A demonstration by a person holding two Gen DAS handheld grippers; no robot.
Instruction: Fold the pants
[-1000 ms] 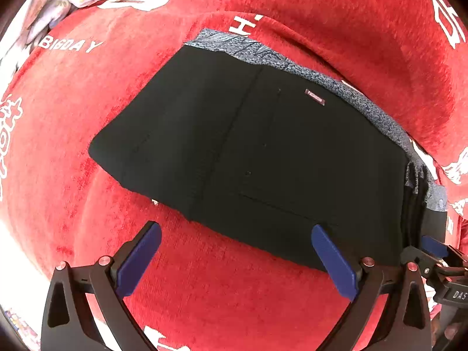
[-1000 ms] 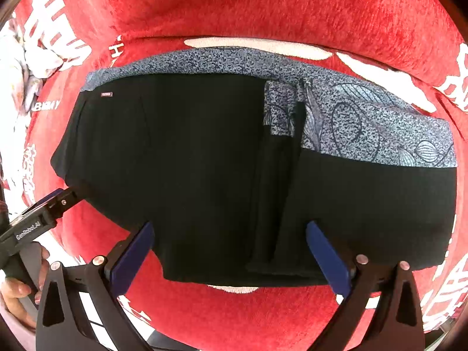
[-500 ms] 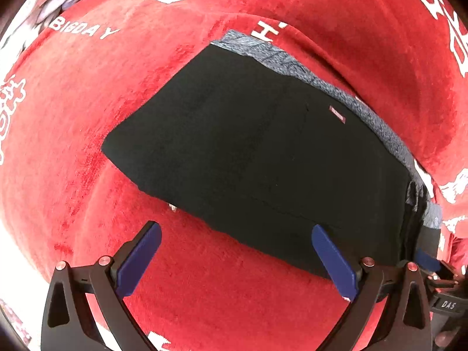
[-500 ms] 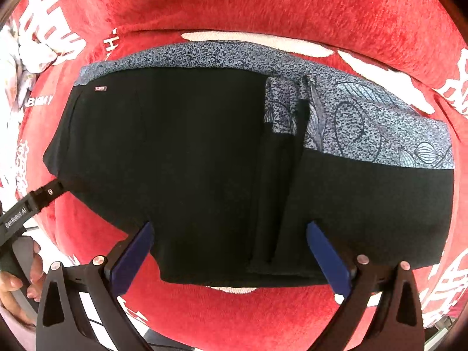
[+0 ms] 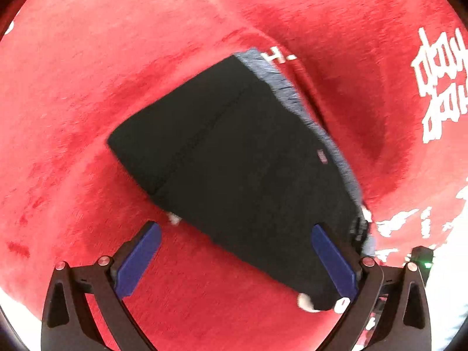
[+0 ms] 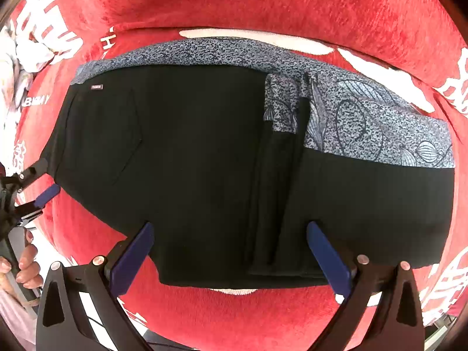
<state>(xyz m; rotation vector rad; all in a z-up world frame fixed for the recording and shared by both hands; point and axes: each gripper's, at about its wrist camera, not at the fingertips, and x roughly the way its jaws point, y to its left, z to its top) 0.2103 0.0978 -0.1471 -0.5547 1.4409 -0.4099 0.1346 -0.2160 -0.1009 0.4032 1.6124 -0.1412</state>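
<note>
The black pants (image 6: 190, 161) with a blue-grey patterned band (image 6: 365, 122) lie folded flat on the red cloth. In the left wrist view the pants (image 5: 239, 169) show as a dark slab, blurred by motion. My left gripper (image 5: 234, 260) is open and empty, its right finger over the pants' near edge. It also shows at the left edge of the right wrist view (image 6: 32, 193). My right gripper (image 6: 228, 257) is open and empty, its fingers above the pants' near edge.
A red plush cloth (image 6: 263, 316) with white lettering covers the surface. A crumpled white item (image 6: 17, 58) lies at the far left. A person's hand (image 6: 26, 269) holds the left gripper's handle.
The left wrist view has swung and pulled back, so the pants sit further off and rotated. The right gripper has barely moved. Both stay open.
</note>
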